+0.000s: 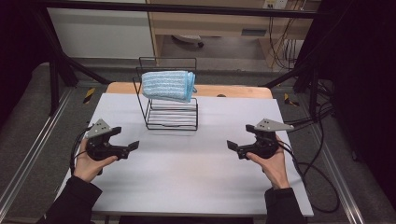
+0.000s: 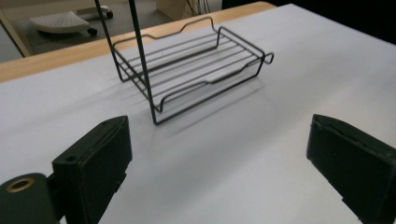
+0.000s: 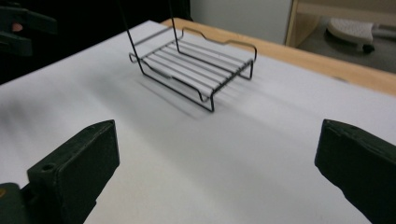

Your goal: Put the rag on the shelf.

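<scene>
Towel [image 1: 168, 86] atop rack [image 1: 171, 112], high view

A lab test bench is being shown: black metal frame [image 1: 56, 60], trailing black cables [image 1: 322, 186], white-covered table [image 1: 196, 177].

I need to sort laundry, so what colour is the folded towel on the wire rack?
Light blue with fine pale stripes; the towel shows best in the high view.

Grey floor [image 1: 28, 126], perhaps wooden shelving [image 1: 210, 18]
</scene>
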The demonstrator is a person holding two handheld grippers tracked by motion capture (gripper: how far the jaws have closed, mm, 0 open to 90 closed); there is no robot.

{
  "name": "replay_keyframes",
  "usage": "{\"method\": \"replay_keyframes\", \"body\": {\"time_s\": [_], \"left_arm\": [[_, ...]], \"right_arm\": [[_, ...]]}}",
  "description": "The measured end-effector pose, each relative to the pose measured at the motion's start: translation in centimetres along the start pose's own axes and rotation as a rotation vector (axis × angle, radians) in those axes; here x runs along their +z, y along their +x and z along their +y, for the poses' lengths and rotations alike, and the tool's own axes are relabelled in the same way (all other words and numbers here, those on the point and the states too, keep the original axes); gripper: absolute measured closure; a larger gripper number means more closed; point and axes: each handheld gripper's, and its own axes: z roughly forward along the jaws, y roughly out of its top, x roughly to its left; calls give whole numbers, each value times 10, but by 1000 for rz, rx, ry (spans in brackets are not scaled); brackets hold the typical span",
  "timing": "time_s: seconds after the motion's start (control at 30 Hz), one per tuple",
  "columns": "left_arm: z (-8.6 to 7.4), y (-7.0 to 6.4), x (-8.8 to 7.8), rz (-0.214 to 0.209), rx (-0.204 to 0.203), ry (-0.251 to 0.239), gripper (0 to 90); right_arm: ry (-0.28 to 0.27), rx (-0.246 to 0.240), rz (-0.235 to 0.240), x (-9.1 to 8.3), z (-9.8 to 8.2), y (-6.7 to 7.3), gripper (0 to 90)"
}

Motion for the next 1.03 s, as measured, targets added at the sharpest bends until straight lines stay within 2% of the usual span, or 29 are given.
{"method": "replay_keyframes", "body": {"time_s": [0.2,0.3,0.47,0.67,0.8,0.87,1.03], "left_arm": [[-25,1,6,-6,-13,30,81],[-37,1,8,-5,-20,49,83],[-50,2,10,6,-7,76,83],[-62,-1,16,-8,6,98,83],[-69,-2,17,-10,26,116,83],[-71,-2,17,-12,26,118,83],[-74,-1,16,-13,15,116,83]], "right_arm": [[40,12,-7,-4,-34,-10,6],[65,37,-17,-5,-50,-15,6],[91,65,-24,-9,-74,-23,6],[121,79,-32,-15,-99,-32,6],[139,80,-35,-17,-106,-33,6],[128,87,-35,-19,-107,-34,7],[142,77,-36,-17,-109,-33,6]]}}
